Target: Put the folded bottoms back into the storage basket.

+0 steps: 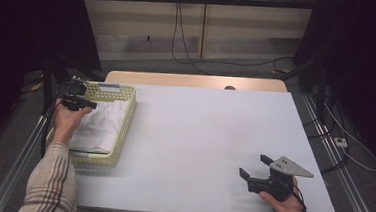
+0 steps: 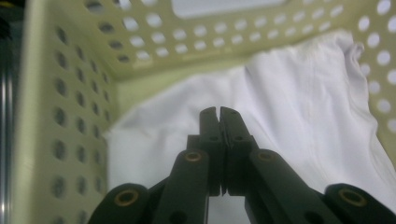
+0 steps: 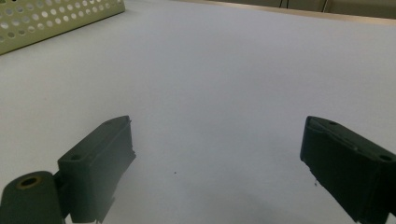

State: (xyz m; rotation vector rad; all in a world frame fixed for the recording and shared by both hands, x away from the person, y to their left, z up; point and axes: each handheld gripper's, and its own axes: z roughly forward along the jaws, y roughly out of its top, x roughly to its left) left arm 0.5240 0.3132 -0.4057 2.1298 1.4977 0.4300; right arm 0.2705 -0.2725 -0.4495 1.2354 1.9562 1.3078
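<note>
White table (image 1: 204, 137) carries pale green perforated basket (image 1: 124, 126) at its left edge, white cloth (image 1: 102, 122) folded inside; left gripper (image 2: 219, 112), jaws pressed together and empty, above cloth; right gripper (image 1: 253, 166) spread wide over bare table.

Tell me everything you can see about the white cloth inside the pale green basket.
The white cloth looks like soft, thin fabric, loosely folded with creases. It lies flat in the pale green perforated plastic basket at the table's left edge, covering most of the floor and riding up one wall in the left gripper view. The left gripper, its black fingers shut together, hangs just above the cloth with nothing pinched between them; whether the tips touch the fabric cannot be told.
</note>
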